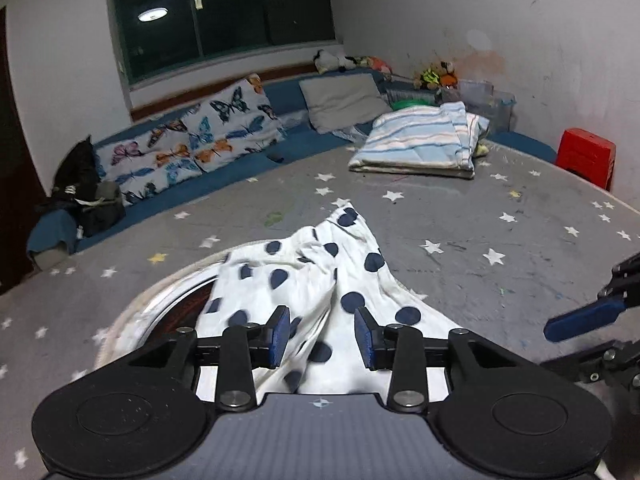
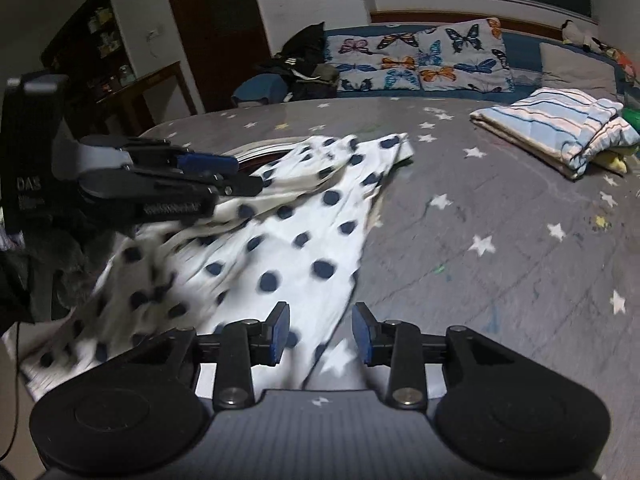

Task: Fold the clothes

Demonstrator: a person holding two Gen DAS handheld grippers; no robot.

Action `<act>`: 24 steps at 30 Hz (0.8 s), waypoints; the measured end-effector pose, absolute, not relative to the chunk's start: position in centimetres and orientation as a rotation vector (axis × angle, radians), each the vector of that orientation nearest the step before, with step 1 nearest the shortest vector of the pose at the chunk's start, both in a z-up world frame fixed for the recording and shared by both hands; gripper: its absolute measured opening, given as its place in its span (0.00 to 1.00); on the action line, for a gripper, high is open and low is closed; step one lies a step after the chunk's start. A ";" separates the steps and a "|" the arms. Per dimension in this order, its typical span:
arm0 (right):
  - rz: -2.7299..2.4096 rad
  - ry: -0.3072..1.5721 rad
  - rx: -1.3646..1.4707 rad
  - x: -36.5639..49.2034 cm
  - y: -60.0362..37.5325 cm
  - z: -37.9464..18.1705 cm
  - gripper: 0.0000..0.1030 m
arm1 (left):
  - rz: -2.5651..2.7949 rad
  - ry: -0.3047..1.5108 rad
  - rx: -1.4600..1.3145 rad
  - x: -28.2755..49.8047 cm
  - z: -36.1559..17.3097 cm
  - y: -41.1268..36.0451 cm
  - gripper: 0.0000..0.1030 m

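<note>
Left wrist view: the left claw (image 1: 322, 334) is spread wide over the rumpled white dotted garment (image 1: 316, 276), gripping nothing. The garment lies bunched on the star-patterned surface (image 1: 460, 216), partly draped over a round basket (image 1: 160, 304); the basket's inside is mostly hidden, showing only a dark reddish gap. If the claw closes here, it would likely catch several layers of the ridge at once and drag the heap, not one edge. A clear plastic box (image 1: 494, 106) stands far back; I cannot tell its contents.

Right wrist view: the right claw (image 2: 320, 334) is also spread, straddling the garment's (image 2: 280, 240) near edge. The cloth is blurred, so a pinch could miss.
</note>
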State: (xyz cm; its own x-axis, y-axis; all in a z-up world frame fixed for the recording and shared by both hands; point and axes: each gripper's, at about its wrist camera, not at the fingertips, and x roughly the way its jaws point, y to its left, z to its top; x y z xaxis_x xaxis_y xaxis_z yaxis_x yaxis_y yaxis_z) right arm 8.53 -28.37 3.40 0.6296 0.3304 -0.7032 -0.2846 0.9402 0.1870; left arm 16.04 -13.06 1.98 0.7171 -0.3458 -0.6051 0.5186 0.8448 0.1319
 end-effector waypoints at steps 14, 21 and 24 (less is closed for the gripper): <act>0.300 0.784 0.016 18.4 -28.4 3.5 0.40 | -0.358 0.587 0.221 20.9 1.4 -8.2 0.04; 0.303 0.790 0.029 22.9 -27.8 2.8 0.41 | -0.218 0.586 0.102 22.8 3.0 -1.8 0.04; 0.303 0.803 0.042 24.8 -27.7 2.4 0.42 | -0.148 0.600 0.077 23.0 2.7 0.9 0.04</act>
